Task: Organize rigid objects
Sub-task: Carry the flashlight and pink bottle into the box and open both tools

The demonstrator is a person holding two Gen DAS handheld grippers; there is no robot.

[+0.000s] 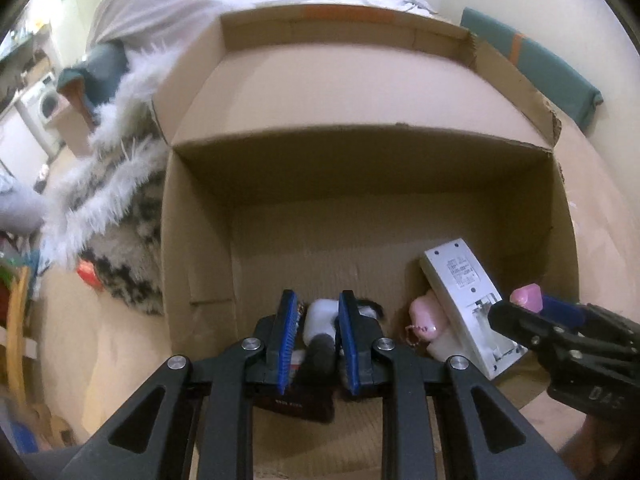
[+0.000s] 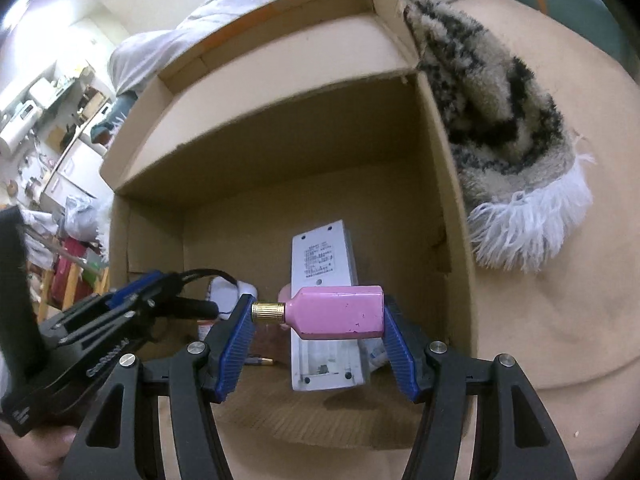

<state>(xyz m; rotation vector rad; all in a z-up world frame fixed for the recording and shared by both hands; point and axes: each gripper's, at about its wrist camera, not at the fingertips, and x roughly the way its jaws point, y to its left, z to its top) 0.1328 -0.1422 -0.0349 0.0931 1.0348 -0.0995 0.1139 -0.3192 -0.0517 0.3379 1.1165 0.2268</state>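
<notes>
Right wrist: we clamp pink bottle [image 2: 338, 312] end-to-end in right gripper [image 2: 316, 320], likely rigid, slippery; left gripper [image 1: 316, 336] closed around black handle [image 1: 318, 354] over cardboard box [image 1: 360, 184].

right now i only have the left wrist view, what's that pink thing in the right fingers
Observer: A pink bottle with a gold cap, held sideways, end to end, by the right gripper.
Operator: whats straight under it
Observer: The white device, lying on the floor of the cardboard box; the bottle hangs above it.
Operator: anything small on the box floor i cant see
Observer: A small gold-tipped piece, maybe a battery, left of the device's near end.
</notes>
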